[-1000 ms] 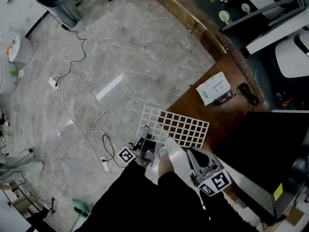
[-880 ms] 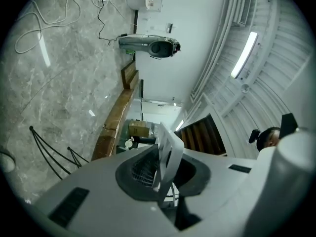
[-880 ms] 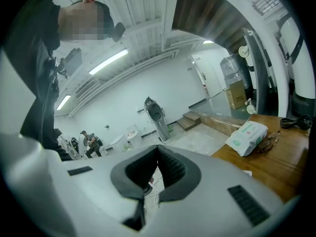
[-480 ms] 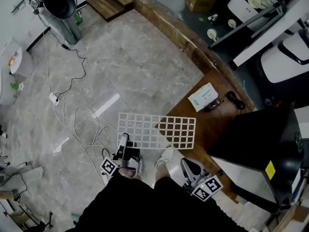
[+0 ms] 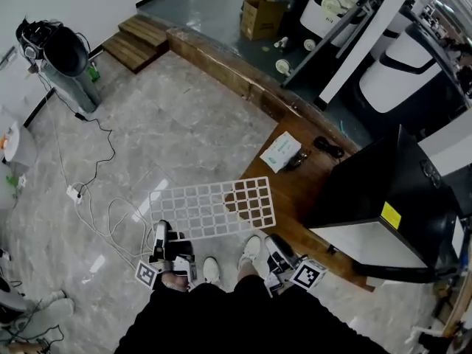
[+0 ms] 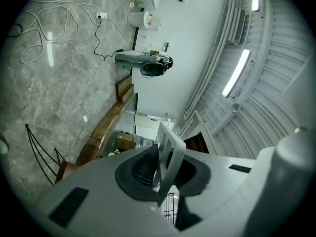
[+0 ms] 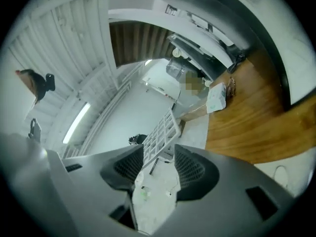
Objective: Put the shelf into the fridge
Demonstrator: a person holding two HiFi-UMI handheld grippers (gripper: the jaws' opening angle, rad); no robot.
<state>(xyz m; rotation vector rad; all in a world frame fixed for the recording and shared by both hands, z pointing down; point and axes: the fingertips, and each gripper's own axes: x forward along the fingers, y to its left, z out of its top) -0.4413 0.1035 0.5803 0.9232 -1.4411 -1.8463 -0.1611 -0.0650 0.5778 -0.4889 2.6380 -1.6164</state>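
Note:
The white grid shelf hangs level above the floor in front of the person's legs. My left gripper is shut on its near left edge; in the left gripper view the shelf's rim stands pinched between the pads of the left gripper. My right gripper is off the shelf's near right corner and apart from it. Its jaws have just been opening. In the right gripper view the right gripper has only floor between its pads, with the shelf beyond. The black fridge stands at the right.
The fridge stands on a wooden platform, where a white and green packet and a black cord also lie. White cables trail over the marble floor at left. The person's shoes are below the shelf. A cardboard box sits far back.
The left gripper has lifted the shelf and carried it leftward, and the shelf now lies flatter. The right gripper has rolled and shifted left. The head view has tilted up, showing more of the room.

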